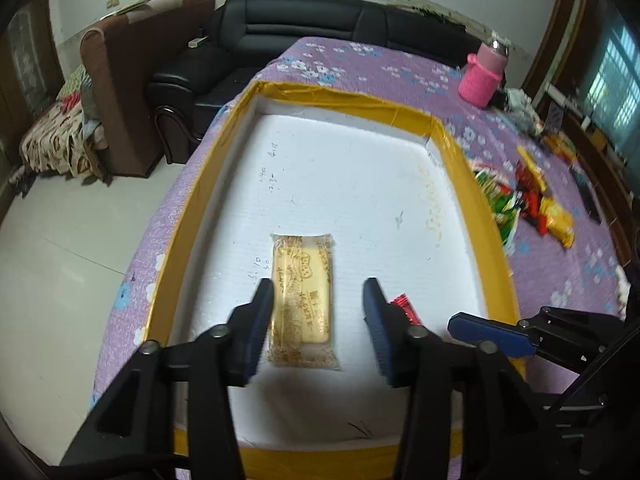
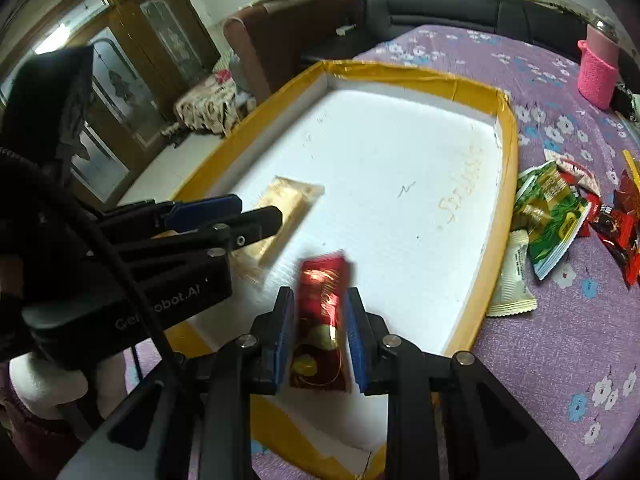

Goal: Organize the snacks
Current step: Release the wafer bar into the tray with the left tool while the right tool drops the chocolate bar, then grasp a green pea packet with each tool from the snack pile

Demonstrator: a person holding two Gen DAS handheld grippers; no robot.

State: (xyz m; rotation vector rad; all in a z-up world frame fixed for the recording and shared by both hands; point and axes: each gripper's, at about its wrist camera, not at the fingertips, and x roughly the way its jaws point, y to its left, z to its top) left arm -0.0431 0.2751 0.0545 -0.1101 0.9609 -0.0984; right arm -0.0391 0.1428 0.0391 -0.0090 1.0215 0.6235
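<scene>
Left-wrist view, lower centre: the left gripper (image 1: 318, 320) stands with its jaws wide apart, straddling a golden biscuit packet (image 1: 303, 300) that lies flat on the white foam floor of the yellow-rimmed tray (image 1: 472, 184). The left pad seems to sit just beside the packet's long edge, the right pad well clear of it; nothing is gripped. The packet looks light, flat and fairly stiff, its contents probably brittle, its clear film slippery; a hold across the short width, near mid-length, appears safest, with gentle pressure.

Right-wrist view, lower centre: the right gripper (image 2: 320, 328) has its blue pads closed narrowly on either long side of a red foil snack bar (image 2: 322, 320). The bar lies lengthwise between the pads over the near edge of the tray. Contact looks likely, though blur prevents certainty that the hold is firm. The foil is glossy and probably slick and crushable, so a hold at mid-body seems better than one at the crimped ends.

Right edge of both views: loose snack packets (image 2: 552, 216), green, red and cream, lie heaped on the purple floral cloth (image 2: 560, 360), just outside the tray rim.
</scene>
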